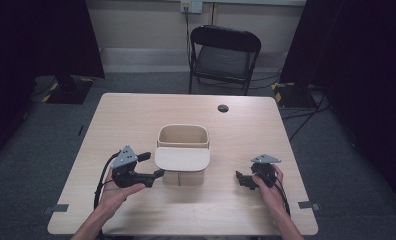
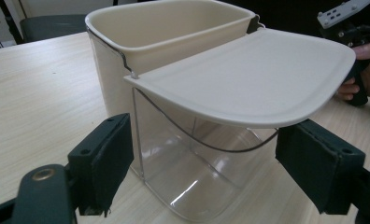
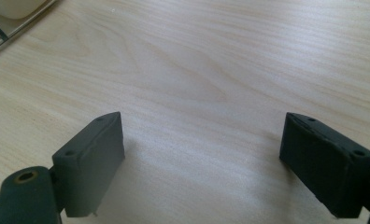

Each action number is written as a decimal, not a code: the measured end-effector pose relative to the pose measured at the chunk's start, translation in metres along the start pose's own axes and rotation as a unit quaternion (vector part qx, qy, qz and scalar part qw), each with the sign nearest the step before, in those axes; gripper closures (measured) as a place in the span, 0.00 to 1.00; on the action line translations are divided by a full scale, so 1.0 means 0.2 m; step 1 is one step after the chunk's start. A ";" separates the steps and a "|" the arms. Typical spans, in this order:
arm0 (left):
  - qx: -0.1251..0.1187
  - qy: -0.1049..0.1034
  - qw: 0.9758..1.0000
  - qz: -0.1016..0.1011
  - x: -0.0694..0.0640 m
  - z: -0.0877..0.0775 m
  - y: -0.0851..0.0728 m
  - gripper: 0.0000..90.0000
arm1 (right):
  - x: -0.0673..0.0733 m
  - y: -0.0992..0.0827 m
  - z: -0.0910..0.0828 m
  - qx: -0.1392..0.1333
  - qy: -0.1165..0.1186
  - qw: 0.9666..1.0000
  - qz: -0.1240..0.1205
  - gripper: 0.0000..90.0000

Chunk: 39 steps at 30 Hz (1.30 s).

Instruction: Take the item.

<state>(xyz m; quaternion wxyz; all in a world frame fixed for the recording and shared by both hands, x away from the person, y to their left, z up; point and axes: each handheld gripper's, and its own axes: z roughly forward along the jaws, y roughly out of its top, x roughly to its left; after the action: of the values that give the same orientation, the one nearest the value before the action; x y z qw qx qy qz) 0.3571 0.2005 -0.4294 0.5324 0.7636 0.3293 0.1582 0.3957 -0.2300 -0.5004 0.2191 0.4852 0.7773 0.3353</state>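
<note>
The light wood table [image 1: 136, 120] carried a cream container [image 1: 182, 136] at centre. A dark round cap [image 1: 223, 108] sat in the tabletop near the far edge.

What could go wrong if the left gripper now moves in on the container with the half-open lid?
1. The lid covers just the near half of the container and overhangs it; a bump from the open left gripper could probably slide or tip it.
2. The clear lower wall looks smooth, so the pads might slip.
3. The right gripper stands apart over bare table, so nothing steadies the container if pushed.
</note>
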 end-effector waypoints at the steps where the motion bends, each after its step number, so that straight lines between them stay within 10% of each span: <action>1: 0.003 0.001 1.000 0.002 0.00 0.00 0.01 0.21 | 0.00 0.00 0.00 0.000 0.000 1.000 0.000 0.15; 39: -0.016 -0.004 1.000 0.013 -0.04 0.02 0.07 0.21 | 0.00 0.00 0.00 0.001 0.000 1.000 0.001 0.15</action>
<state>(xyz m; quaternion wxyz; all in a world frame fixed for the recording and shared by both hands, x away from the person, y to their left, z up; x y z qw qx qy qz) 0.3592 0.1888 -0.4167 0.5437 0.7599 0.3146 0.1673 0.3957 -0.2299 -0.5003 0.2183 0.4858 0.7772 0.3351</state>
